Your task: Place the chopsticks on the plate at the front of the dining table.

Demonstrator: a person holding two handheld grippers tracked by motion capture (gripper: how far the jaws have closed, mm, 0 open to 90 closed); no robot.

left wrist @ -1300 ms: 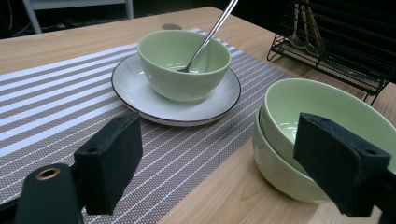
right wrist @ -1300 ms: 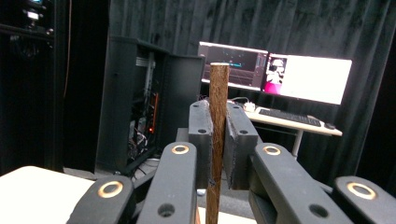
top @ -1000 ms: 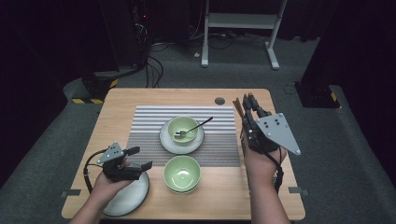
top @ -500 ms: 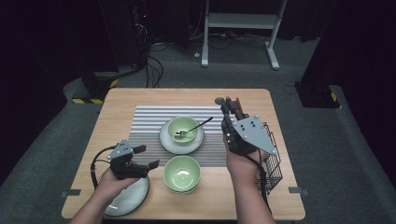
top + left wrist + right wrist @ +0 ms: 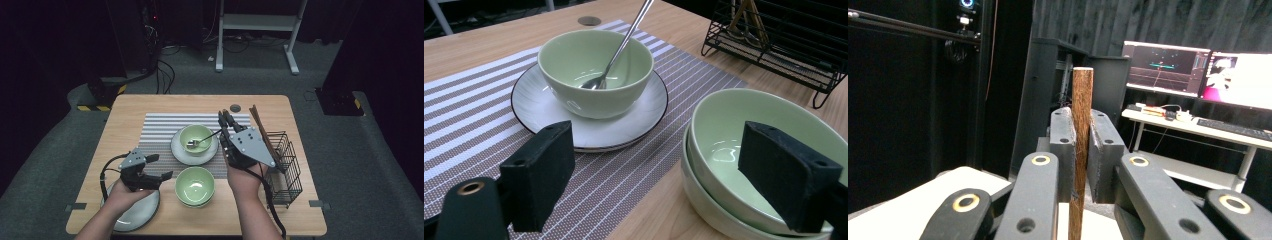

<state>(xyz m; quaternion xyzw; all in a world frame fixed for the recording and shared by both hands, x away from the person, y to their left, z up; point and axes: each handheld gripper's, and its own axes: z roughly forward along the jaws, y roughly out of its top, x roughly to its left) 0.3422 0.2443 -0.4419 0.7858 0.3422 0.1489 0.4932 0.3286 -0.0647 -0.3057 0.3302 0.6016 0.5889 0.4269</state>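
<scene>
R gripper (image 5: pixel 1081 150) pinched a brown chopstick (image 5: pixel 1080 120) upright above the striped mat, near the wire rack (image 5: pixel 285 165), L gripper (image 5: pixel 674 175) spread wide w/ nothing btwn, beside stacked green bowls (image 5: pixel 744 150); best kept pinch firm & stick vertical, lowering slowly.

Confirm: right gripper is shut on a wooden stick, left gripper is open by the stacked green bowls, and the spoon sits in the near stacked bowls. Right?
Not quite. The spoon lies in the far green bowl on the white plate, not in the stacked green bowls; the left gripper view shows it. The rest holds: right gripper is shut on the wooden stick, left gripper open by the stack.
</scene>
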